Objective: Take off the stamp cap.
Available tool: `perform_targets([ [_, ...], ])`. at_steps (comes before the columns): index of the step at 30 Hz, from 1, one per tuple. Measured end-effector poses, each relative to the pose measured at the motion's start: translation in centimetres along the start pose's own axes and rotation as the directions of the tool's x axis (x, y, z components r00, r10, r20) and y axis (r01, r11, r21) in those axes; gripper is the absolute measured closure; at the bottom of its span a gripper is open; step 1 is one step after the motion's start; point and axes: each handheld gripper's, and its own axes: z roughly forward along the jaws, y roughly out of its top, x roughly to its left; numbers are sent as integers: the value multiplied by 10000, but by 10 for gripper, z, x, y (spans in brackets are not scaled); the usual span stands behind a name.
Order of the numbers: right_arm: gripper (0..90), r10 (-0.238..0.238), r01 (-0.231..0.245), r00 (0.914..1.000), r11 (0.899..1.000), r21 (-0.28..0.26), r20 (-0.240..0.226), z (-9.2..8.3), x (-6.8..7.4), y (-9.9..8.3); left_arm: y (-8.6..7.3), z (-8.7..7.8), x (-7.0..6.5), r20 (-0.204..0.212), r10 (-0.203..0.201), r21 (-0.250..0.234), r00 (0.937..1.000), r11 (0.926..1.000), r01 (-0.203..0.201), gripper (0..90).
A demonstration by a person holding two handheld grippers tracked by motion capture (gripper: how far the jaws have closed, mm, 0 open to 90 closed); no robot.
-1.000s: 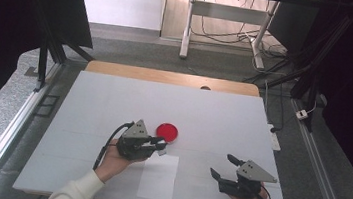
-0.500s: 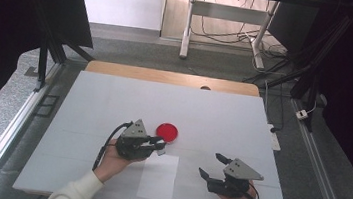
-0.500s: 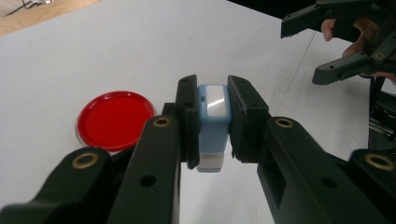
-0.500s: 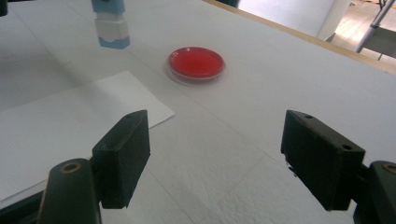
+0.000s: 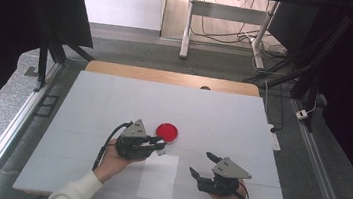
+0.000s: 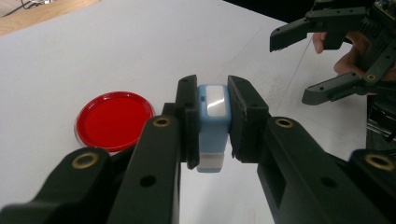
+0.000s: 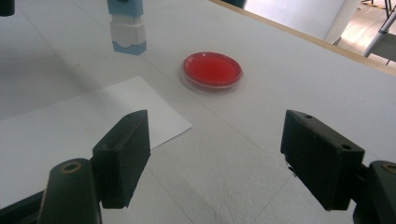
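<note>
**Blue-and-white block being held in the left tongs, right tongs standing wide**

No brand, label or writing is being shown legibly on any of the things in the pictures.

The left gripper [image 6: 211, 126] is being kept closed on a small light-blue plastic block with a white end [image 6: 213, 128]; the block is being pinched on its two sides by the black pads, its glossy top facing the left gripper view's camera and its white end pointing down. In the right gripper view the same block [image 7: 126, 29] is being seen hanging over the table, above the far edge of a white sheet of paper [image 7: 74, 135]; whether its white end is touching the surface cannot be told.

The right gripper [image 7: 229, 158] is being held with its jaws wide apart, nothing between them and nothing being touched. It is being held over the white table top [image 5: 242, 122], to the right of the paper.

A round, shallow red dish with a clear rim [image 5: 167, 131] is lying flat just beyond the left gripper, near the paper's far corner but apart from it.
</note>
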Motion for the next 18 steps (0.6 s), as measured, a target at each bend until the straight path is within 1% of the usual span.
perform_targets([
  [10,237,-93,93,9999,9999,44,-52,13,8,1,0,1,0,16,-11,-37,10000,10000,12,746],
  [12,238,-169,169,9998,9998,50,-52,16,10,1,0,1,-1,19,-3,-22,10000,10000,3,746],
  [18,241,-112,112,9999,9999,-10,4,22,13,3,0,1,-1,13,-13,-6,10000,10000,13,745],
])
